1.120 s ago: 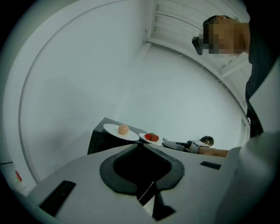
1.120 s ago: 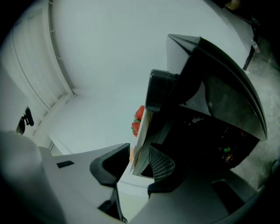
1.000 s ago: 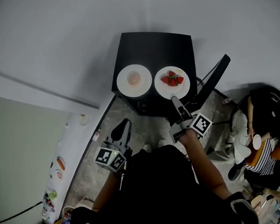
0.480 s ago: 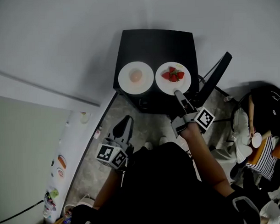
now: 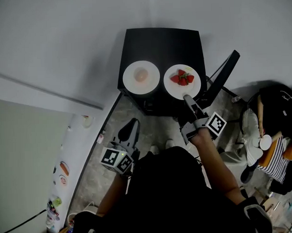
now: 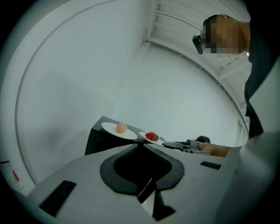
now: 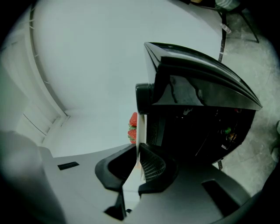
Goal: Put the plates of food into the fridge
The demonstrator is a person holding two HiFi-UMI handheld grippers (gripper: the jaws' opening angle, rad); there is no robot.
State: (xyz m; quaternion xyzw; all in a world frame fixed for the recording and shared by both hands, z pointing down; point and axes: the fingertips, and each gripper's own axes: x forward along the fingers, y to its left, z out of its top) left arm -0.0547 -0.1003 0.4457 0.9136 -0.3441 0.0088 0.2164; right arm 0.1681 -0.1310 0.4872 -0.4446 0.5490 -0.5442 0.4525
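Two white plates sit on a small black table (image 5: pixel 162 44). The left plate (image 5: pixel 130 79) carries one round peach-coloured food (image 5: pixel 141 76). The right plate (image 5: pixel 173 89) carries strawberries (image 5: pixel 182 78). My right gripper (image 5: pixel 187 98) is at that plate's near rim, and its jaws are closing with the rim between them. In the right gripper view the rim (image 7: pixel 141 129) runs edge-on between the pads of the right gripper (image 7: pixel 140 151), and the strawberries (image 7: pixel 132 127) show beyond. My left gripper (image 5: pixel 132 124) hangs low over the floor, away from the table, shut and holding nothing.
A pale fridge door with magnets (image 5: pixel 62 169) fills the lower left of the head view. A black frame (image 5: pixel 223 77) leans beside the table's right side. A seated person (image 5: pixel 275 133) is at the far right. Grey floor lies between me and the table.
My right gripper has reached forward to the strawberry plate's near rim and its jaws have come together on it. The left gripper has barely moved.
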